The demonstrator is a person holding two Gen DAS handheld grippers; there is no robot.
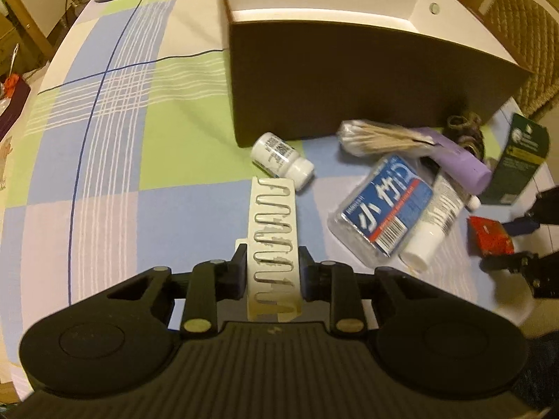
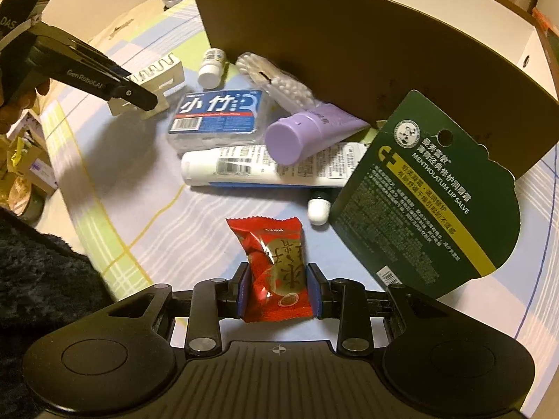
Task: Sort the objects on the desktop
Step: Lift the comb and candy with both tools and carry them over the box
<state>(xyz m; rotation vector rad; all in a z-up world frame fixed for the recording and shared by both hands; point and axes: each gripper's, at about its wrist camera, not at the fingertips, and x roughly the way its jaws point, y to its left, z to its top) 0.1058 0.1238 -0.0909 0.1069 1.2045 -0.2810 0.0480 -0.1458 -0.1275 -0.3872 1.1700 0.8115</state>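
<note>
While the left gripper (image 1: 273, 272) pinches a cream card (image 1: 274, 230), the right gripper (image 2: 277, 291) pinches a red candy (image 2: 276, 272).

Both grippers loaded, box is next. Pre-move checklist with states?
1. Left gripper jaws closed on the cream clip: ok.
2. Right gripper jaws closed on the red candy packet: ok.
3. Clip lifted off the tablecloth: ok, per right wrist view.
4. Candy clear of the lip salve card: ok.
5. Room inside the brown box: cannot tell.
</note>
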